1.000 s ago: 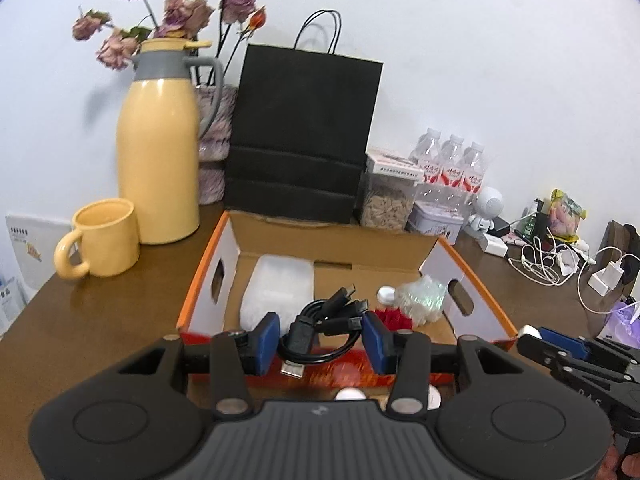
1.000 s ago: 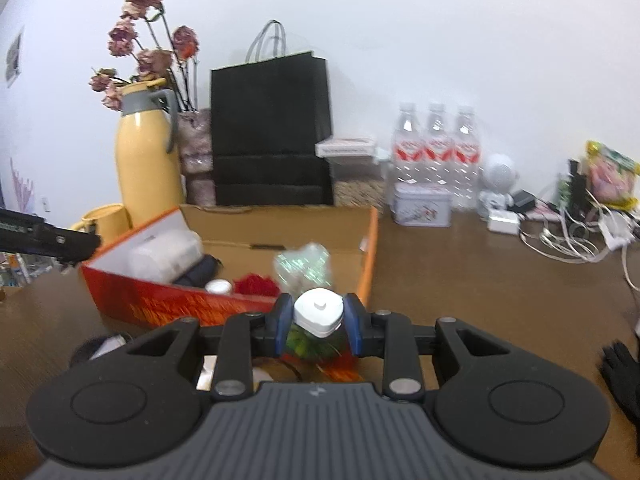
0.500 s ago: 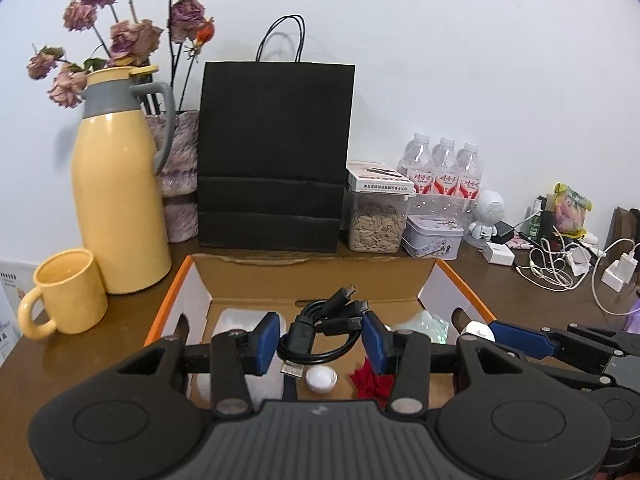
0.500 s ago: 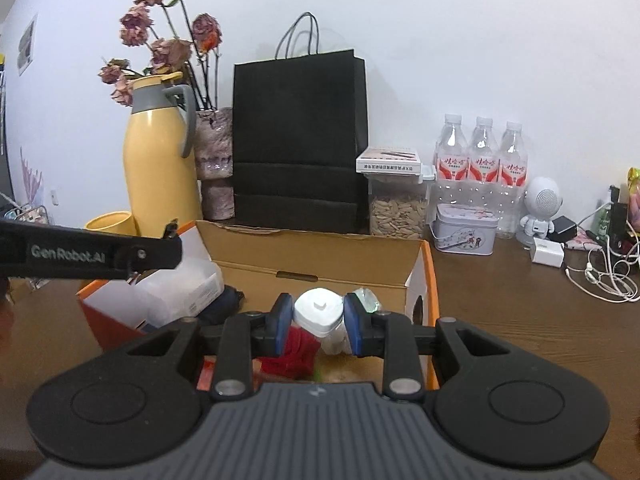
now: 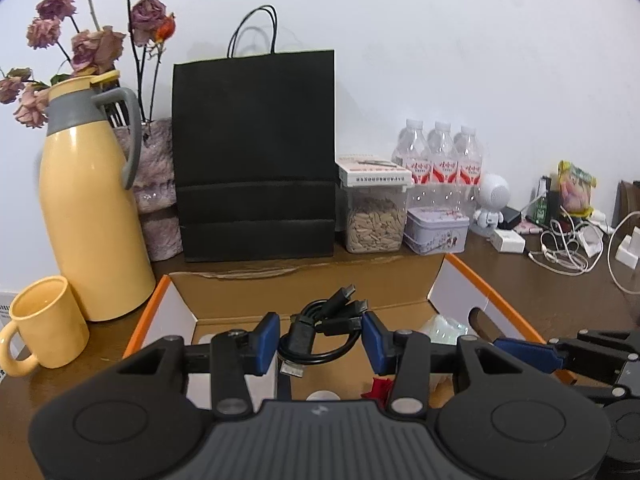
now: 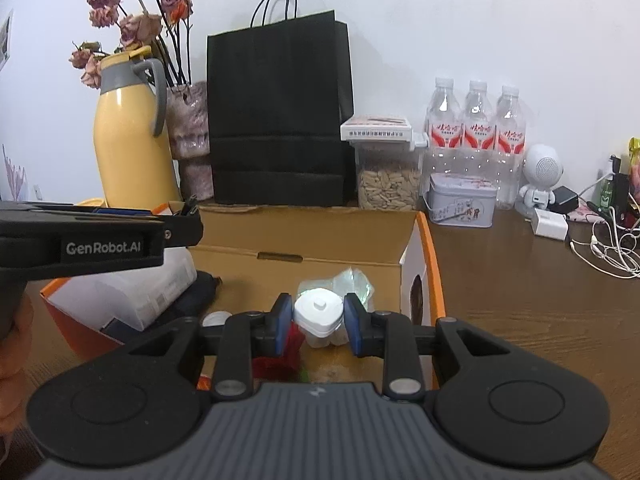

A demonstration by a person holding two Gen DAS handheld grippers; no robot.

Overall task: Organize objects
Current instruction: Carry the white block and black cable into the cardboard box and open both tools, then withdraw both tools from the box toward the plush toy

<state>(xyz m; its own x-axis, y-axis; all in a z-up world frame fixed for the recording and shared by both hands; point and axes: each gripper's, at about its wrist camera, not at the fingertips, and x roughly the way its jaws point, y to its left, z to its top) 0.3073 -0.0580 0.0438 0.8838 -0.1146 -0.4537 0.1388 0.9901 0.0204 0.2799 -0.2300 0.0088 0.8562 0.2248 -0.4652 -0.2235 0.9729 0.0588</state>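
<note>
On the desk (image 5: 540, 292), the open box (image 5: 472, 280) sits in front of the paper bag (image 5: 254, 152). The jug (image 5: 90, 208) stands left of the bag, with the mug (image 5: 48, 320) before it. The seed jar (image 5: 374, 212), tin (image 5: 436, 230) and bottles (image 5: 440, 160) stand to the bag's right.

Plain white wall (image 5: 440, 40), dark wooden table (image 6: 520, 300), seemingly even light

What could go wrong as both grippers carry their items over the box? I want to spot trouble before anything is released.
1. The coiled black cable sits loosely between the left gripper jaws, its plugs sticking out; it may snag or uncoil on release.
2. The right gripper holds the small white-capped bottle by its cap; it could tip onto the items below.
3. Both grippers crowd the orange-edged cardboard box and might bump each other.
</note>
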